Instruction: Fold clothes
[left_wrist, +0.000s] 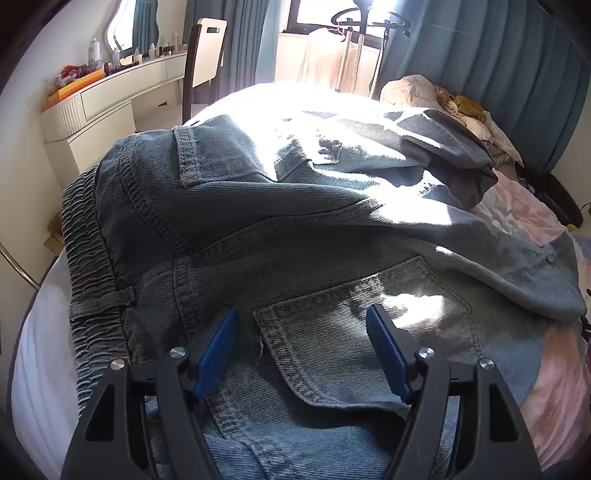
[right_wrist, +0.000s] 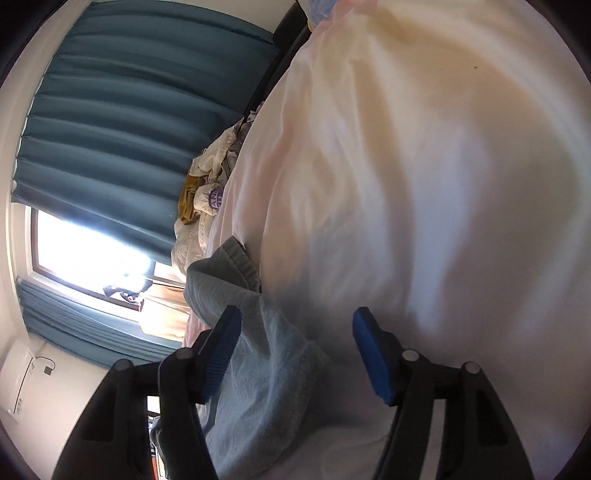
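Observation:
A pair of grey-blue jeans lies spread across the bed, with its elastic waistband at the left and one leg folded back over the top. My left gripper hovers open just over a back pocket, with nothing between its pads. In the rolled right wrist view, a pale denim end of the jeans lies on the white bedsheet. My right gripper stands open around it; the cloth lies beside the left pad and is not pinched.
A heap of other clothes sits at the bed's far right corner. A dressing table and chair stand at the left, with a garment rack by the window. Teal curtains hang behind the bed.

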